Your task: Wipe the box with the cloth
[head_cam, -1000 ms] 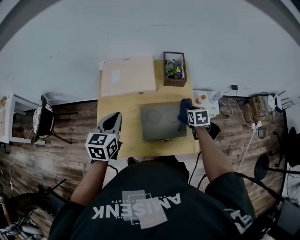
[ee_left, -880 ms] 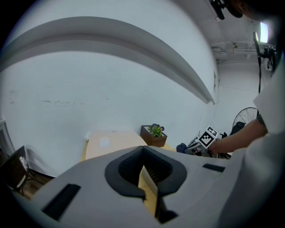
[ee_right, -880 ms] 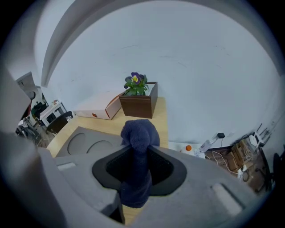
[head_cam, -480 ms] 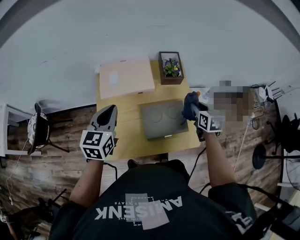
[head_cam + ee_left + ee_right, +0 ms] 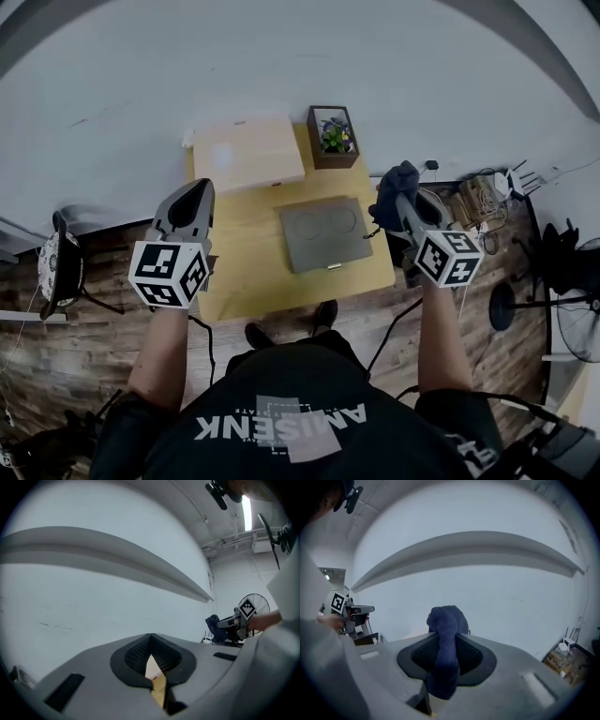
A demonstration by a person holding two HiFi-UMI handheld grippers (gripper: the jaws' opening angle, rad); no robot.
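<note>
Both held high; right gripper (image 5: 405,208) pinches the cloth (image 5: 396,176); left gripper (image 5: 190,195), jaws together.

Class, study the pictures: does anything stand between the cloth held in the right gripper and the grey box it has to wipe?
Nothing visible does. The right gripper holds the cloth raised at the right edge of the table; the top of the grey box is bare, and the planter stands behind it, off that path.

Matt grey box (image 5: 323,234) on a smooth pale wooden table (image 5: 246,272); beside the box, a soft, fuzzy dark-blue cloth (image 5: 397,184).
</note>
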